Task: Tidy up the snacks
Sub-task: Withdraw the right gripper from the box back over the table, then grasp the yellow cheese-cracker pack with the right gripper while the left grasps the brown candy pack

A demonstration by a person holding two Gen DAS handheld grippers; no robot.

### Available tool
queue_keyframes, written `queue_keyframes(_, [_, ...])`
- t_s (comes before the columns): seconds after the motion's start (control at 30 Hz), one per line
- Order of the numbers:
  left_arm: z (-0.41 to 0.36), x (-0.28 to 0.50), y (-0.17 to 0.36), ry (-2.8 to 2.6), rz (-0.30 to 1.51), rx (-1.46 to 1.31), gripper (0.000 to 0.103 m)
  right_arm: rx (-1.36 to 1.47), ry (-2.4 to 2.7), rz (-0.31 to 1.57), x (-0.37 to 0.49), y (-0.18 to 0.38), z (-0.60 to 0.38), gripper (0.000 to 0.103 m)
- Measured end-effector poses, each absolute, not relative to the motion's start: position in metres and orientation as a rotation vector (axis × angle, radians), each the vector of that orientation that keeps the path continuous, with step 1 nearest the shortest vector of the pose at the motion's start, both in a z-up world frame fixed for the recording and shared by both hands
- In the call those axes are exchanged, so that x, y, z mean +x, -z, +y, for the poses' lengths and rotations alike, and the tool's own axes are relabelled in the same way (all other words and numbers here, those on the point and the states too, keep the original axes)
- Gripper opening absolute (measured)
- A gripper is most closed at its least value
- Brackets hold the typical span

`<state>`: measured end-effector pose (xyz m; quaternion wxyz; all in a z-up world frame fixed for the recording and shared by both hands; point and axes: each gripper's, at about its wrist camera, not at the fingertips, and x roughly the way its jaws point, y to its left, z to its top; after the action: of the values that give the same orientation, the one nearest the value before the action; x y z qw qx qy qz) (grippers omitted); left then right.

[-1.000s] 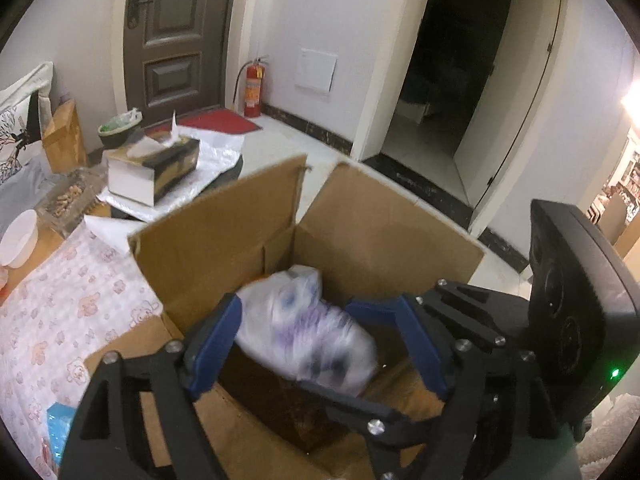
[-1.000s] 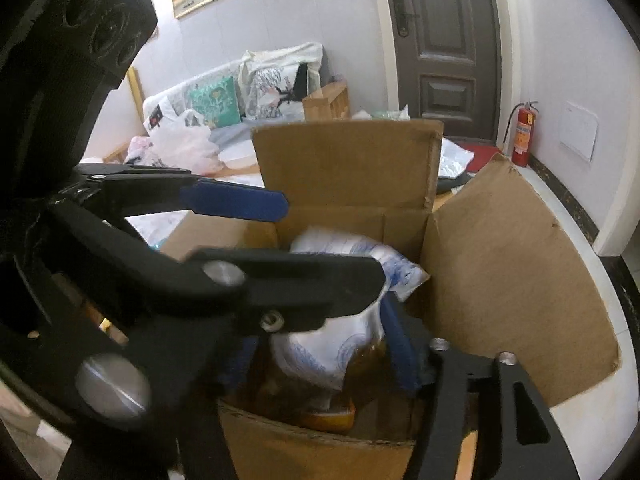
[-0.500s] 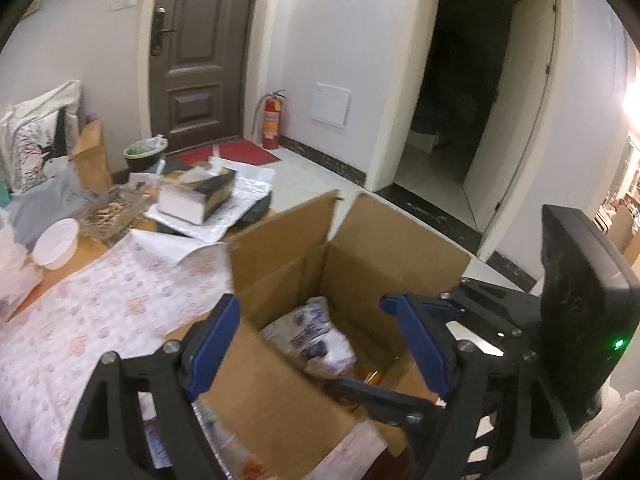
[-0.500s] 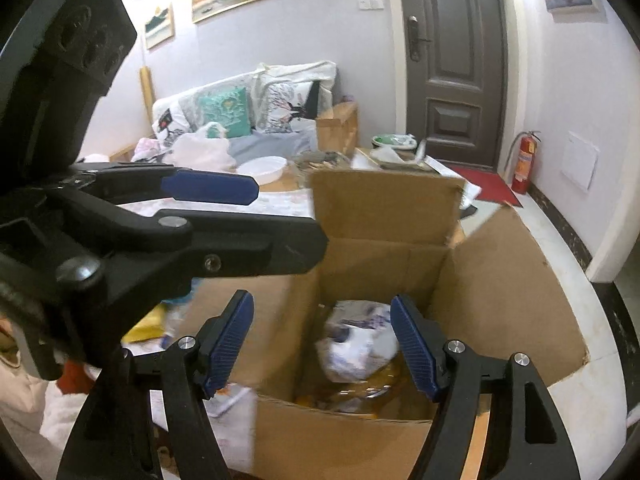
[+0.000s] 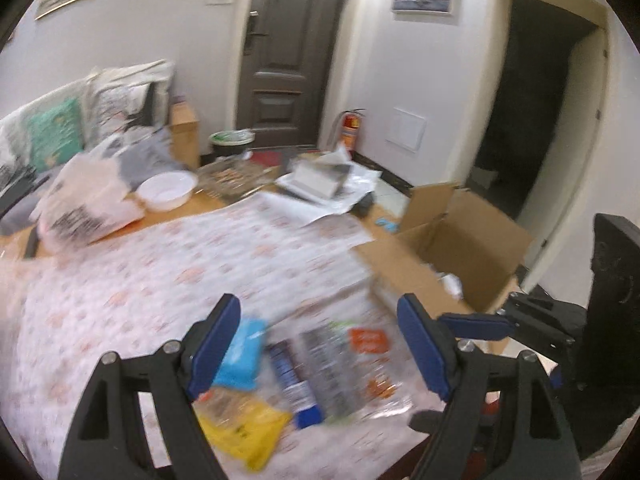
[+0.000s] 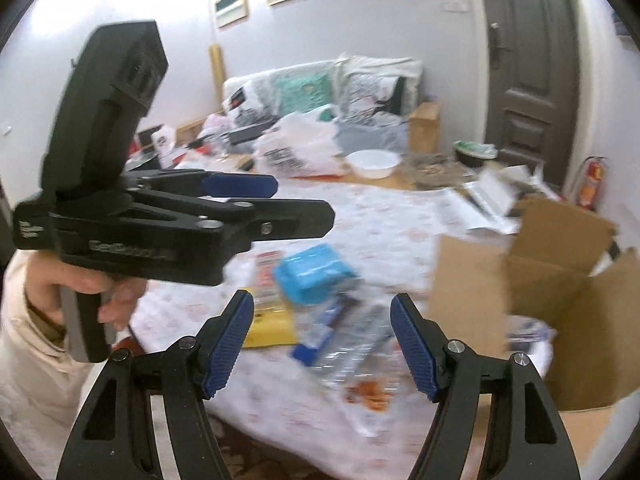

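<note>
Surface: floral tablecloth over a table, with sofa cushions and a dark door behind.
Snacks: blurred packets lie loose near the table's front edge, a light-blue pack, a yellow bag and a clear wrapper.
Box: open cardboard box at the table's right end, a white packet inside.
Left gripper: jaws wide, empty, above the packets.
Right gripper: jaws apart, recently widened, nothing between them.
</note>
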<state>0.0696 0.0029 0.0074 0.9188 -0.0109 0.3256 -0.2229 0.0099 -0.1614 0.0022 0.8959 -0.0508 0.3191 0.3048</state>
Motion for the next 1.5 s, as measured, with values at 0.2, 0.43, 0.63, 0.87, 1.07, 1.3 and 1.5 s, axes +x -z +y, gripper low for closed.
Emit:
queue_keyframes(0.2, [0.059, 0.074, 0.043, 0.402, 0.739, -0.102, 0.078, -0.106, -0.670, 0.784, 0.026, 0.040, -0.114, 0.067])
queue_keyframes(0.43, [0.094, 0.092, 0.099, 0.370, 0.837, -0.193, 0.078, -0.106, -0.668, 0.899, 0.060, 0.088, -0.087, 0.067])
queue_keyframes(0.63, [0.108, 0.103, 0.118, 0.369, 0.866, -0.228, 0.078, -0.112, -0.702, 0.941, 0.077, 0.105, -0.070, 0.067])
queue_keyframes(0.87, [0.109, 0.115, 0.136, 0.373, 0.908, -0.261, 0.078, -0.139, -0.713, 1.000, 0.088, 0.125, -0.053, 0.067])
queue_keyframes(1.07, [0.094, 0.127, 0.144, 0.347, 0.935, -0.244, 0.078, -0.161, -0.711, 0.987, 0.080, 0.129, -0.046, 0.069])
queue_keyframes(1.3, [0.092, 0.128, 0.145, 0.323, 0.921, -0.201, 0.069, -0.265, -0.685, 0.934, 0.068, 0.133, -0.038, 0.066])
queue_keyframes(1.5, [0.117, 0.119, 0.143, 0.278, 0.919, -0.190, 0.054, -0.285, -0.668, 0.945, 0.062, 0.132, -0.047, 0.065])
